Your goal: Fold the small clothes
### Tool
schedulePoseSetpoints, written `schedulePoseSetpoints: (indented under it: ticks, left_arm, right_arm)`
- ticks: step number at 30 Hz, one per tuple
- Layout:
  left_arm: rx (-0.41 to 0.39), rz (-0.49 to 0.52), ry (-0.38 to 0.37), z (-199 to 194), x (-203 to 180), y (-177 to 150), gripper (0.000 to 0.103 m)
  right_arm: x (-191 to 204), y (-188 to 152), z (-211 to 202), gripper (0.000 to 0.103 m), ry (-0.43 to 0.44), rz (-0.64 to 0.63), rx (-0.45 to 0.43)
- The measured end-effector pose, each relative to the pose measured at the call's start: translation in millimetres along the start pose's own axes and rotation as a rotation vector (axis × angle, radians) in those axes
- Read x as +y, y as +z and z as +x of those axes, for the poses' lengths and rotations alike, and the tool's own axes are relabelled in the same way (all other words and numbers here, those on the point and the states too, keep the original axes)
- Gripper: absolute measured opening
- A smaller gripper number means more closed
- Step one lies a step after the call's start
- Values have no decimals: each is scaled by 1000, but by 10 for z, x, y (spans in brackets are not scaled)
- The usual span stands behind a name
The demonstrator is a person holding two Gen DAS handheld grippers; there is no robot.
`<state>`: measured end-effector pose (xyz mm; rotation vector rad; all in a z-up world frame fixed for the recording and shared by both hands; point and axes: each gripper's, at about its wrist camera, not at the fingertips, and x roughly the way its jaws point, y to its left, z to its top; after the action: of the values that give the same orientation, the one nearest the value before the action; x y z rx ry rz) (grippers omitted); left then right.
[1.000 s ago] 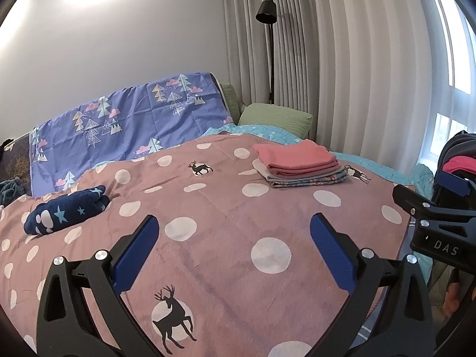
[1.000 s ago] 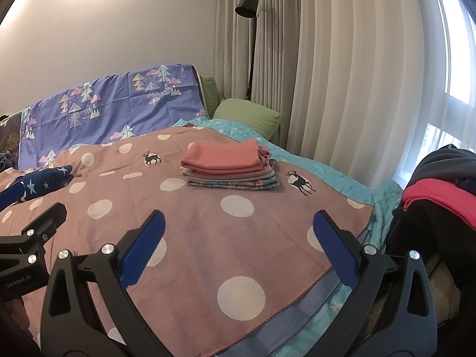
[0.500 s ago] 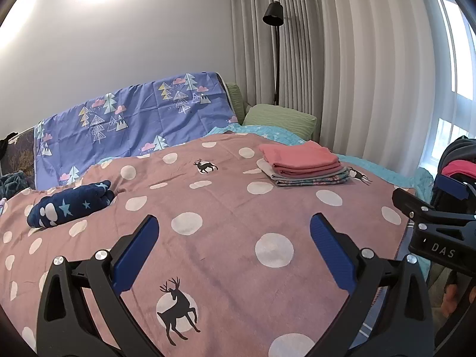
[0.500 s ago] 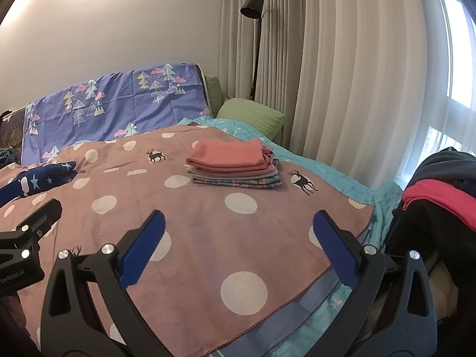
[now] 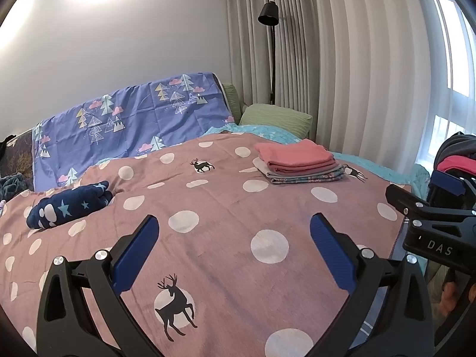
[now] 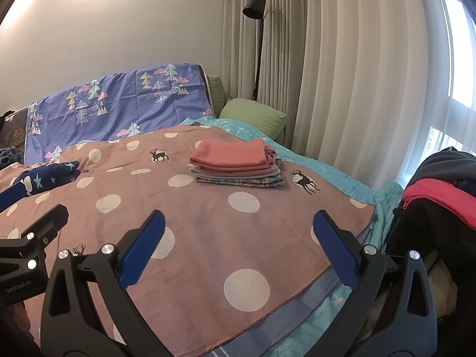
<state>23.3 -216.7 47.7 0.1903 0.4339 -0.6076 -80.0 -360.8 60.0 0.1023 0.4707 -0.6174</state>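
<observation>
Left gripper [image 5: 233, 235] and right gripper [image 6: 238, 232] both gape wide, empty, above the dotted blanket [image 5: 226, 208]. Folded stack [image 6: 236, 163] lies far centre; navy star garment [image 5: 70, 205] far left, unfolded pile [image 6: 440, 190] right.

— Where is there room to move over the bed?

— The near and middle stretch of the dotted blanket [image 5: 226, 208] lies bare, and both grippers hang above it with jaws spread wide, gripping nothing: the left gripper [image 5: 233, 238] and the right gripper [image 6: 238, 235] side by side, near each other.

— What stands in the way?

— The folded stack [image 6: 236, 163] sits toward the far right of the blanket, the navy star bundle [image 5: 70, 205] toward the far left, well apart, with open blanket between them. Off the right edge a clothes pile [image 6: 440, 190] crowds the bedside. Behind, a green pillow [image 5: 276, 117] and floor lamp [image 6: 257, 44] back onto the curtain.
</observation>
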Motion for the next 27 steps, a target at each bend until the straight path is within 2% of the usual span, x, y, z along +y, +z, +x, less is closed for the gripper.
schedulePoseSetpoints:
  ticks: [27]
  left_arm:
    - [1,0,-1,-13,-37,-32,102]
  right_arm:
    - [-3,-42,-40,101,2,3,4]
